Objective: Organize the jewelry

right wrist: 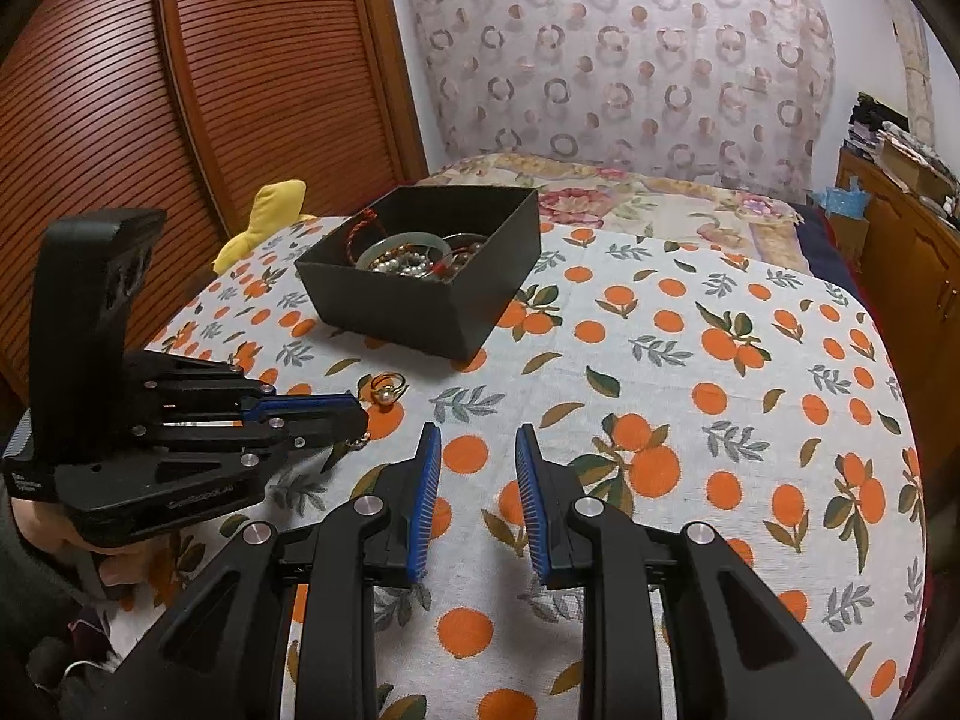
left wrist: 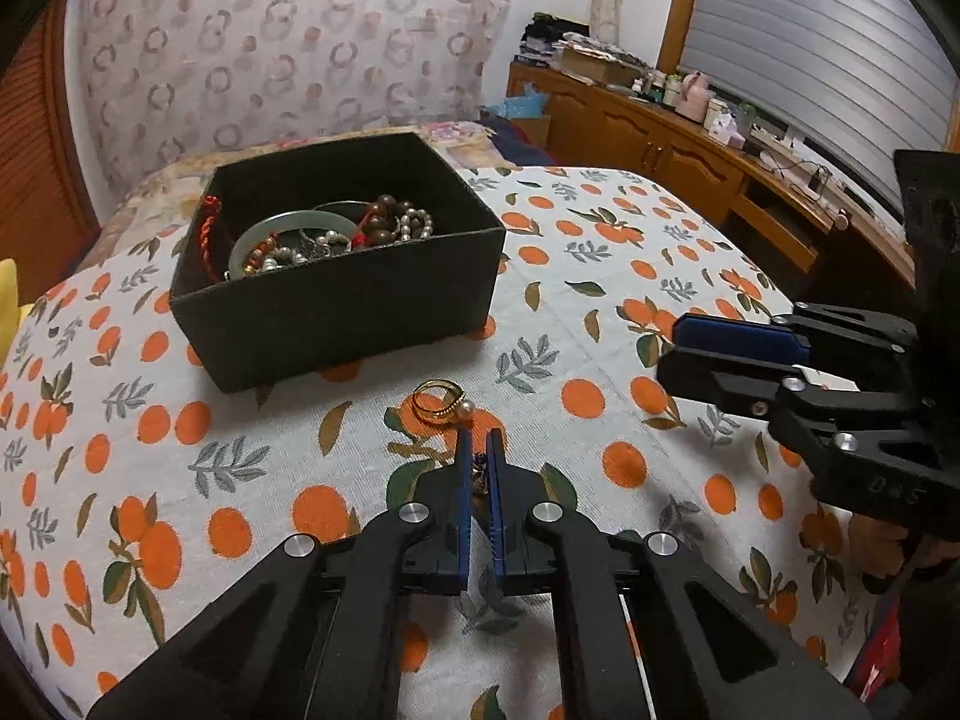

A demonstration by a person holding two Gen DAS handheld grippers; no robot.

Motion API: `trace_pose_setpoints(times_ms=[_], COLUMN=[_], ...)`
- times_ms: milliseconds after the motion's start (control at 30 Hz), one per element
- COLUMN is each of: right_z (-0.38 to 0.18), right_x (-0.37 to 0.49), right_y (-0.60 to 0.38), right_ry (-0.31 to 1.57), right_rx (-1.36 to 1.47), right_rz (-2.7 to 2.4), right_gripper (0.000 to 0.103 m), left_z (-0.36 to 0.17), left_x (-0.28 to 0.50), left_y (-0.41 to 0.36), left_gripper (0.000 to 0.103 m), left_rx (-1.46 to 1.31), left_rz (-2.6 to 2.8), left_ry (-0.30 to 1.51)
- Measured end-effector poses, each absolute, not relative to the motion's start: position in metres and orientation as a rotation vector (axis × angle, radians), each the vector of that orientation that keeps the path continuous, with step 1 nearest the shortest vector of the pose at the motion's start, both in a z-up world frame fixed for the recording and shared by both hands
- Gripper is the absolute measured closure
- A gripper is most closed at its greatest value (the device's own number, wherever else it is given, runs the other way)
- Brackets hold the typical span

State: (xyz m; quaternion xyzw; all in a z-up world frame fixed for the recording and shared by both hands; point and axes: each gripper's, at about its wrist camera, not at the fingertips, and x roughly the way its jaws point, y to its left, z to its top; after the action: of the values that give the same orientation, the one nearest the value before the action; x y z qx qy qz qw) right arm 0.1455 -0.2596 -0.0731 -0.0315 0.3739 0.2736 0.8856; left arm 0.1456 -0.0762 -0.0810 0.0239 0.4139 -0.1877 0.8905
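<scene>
L gripper (left wrist: 478, 450) fingers closed on a small beaded piece (right wrist: 359, 441), light, slippery, so hold mid-strand; R gripper (right wrist: 478, 450) fingers part open, empty; gold ring (left wrist: 437, 401) near bed's front edge.

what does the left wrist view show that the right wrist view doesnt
Only the left wrist view: a small piece of jewelry pinched between the shut left gripper's pads, a shuttered window, and the cluttered wooden counter beneath it.

Only the right wrist view: a yellow soft toy, a slatted wooden door, and the right gripper's open jaws with nothing between them.

Both: the black box of beads and bangles, the gold ring with a pearl lying outside it, and the orange-print cloth.
</scene>
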Motion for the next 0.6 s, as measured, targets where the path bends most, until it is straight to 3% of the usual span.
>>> trace_pose_setpoints(times_ms=[433,600], right_z=[-0.081,-0.085], right_x=[0.161,0.169], right_y=[-0.213,-0.192], right_ry=[0.821,0.837], right_rx=[-0.155,-0.196], right_rz=[0.623,0.641], right_gripper=[0.075,0.068], left_z=[-0.053,-0.047], left_x=[0.118,0.113], left_y=[-0.029,-0.018], left_gripper=[0.099,0.099], left_rx=[-0.030,-0.020], left_rz=[-0.347,-0.319], left_ry=[0.782,0.765])
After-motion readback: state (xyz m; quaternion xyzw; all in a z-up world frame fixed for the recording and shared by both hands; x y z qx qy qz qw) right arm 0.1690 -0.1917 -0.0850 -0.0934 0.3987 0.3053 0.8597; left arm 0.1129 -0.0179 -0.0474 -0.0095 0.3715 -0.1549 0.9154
